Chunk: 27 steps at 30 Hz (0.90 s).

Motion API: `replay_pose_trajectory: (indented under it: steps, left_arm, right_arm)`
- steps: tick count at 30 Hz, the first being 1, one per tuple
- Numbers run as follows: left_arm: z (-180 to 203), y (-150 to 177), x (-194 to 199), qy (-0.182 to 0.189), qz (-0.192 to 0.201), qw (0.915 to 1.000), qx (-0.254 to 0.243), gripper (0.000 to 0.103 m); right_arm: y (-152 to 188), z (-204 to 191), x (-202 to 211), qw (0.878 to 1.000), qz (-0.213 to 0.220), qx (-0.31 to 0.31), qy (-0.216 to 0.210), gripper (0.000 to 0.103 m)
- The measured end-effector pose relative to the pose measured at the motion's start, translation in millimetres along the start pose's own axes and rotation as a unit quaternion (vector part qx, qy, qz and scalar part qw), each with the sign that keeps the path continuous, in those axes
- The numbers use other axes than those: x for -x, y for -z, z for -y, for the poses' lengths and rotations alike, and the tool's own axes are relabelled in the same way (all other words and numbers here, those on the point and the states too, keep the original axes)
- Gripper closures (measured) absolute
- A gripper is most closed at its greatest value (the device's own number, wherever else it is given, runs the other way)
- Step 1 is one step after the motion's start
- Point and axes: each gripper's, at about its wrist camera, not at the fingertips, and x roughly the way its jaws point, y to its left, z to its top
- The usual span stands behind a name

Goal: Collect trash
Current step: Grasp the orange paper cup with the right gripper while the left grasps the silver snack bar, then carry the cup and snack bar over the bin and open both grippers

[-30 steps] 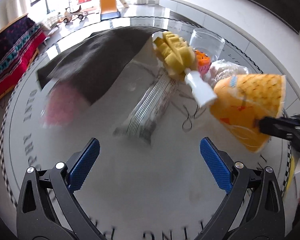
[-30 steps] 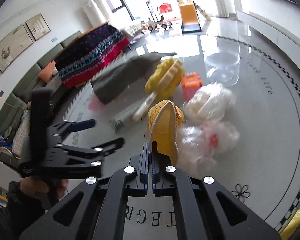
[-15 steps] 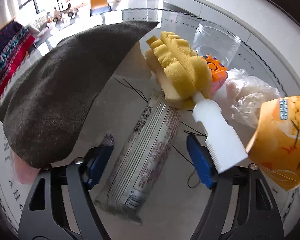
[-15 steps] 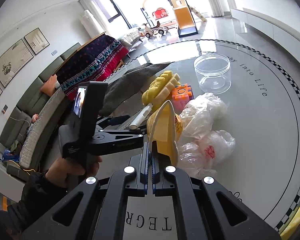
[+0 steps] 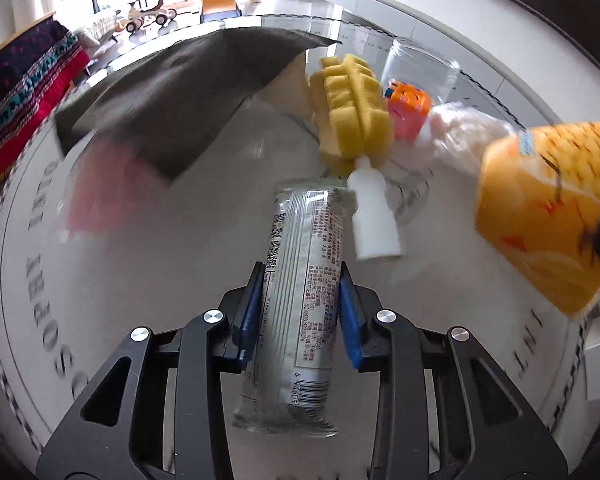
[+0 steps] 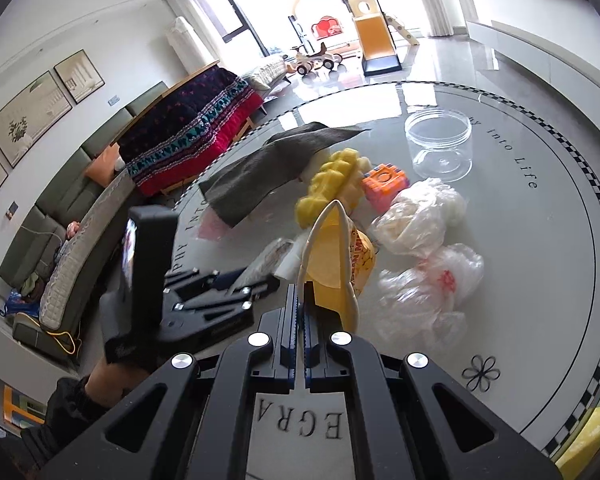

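Left claw (image 5: 300, 304) clamped on silvery wrapper (image 5: 300, 292), blue pads pressing both sides, barcode and fine print facing up, unreadable. Right claw (image 6: 301, 320) pinched shut on rim of yellow snack bag (image 6: 336, 256), held above desk (image 6: 540, 280). Desk lettering: "into Life" in right view, "SOPHY" in left view. Only right view shows second crumpled plastic bag (image 6: 428, 288) with red print. Clear jar (image 6: 438, 144) upright behind yellow sponge brush (image 5: 352, 108).

Daylight floods the far windows (image 6: 288, 8) before you, glossing the pale floor (image 6: 432, 56). A green sofa (image 6: 56, 224) under a patterned red blanket (image 6: 188, 136) lines your left wall, beneath framed prints (image 6: 28, 120). A yellow toy slide (image 6: 374, 36) stands far off.
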Motion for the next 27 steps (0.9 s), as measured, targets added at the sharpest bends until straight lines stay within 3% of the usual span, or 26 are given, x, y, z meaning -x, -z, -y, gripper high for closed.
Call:
replay_pose_trajectory:
  steps: [12,21,27]
  left_arm:
    - [-18.9,57.1,53.0,0.01,0.033,0.9983,0.046,0.071]
    - [-54.1,112.4,100.2,-0.022,0.058,0.9929,0.101,0.071]
    - [-89.8,174.2,140.3,-0.061,0.063,0.984,0.155,0.071]
  right_arm:
    - [21.6,-59.0,1.3,0.999,-0.018,0.04,-0.021,0.1]
    - [49.2,-128.4,-14.0,0.992,-0.054,0.095,-0.064,0.1]
    - [73.9,-186.3,-26.7,0.979,-0.087,0.142,-0.116,0.1]
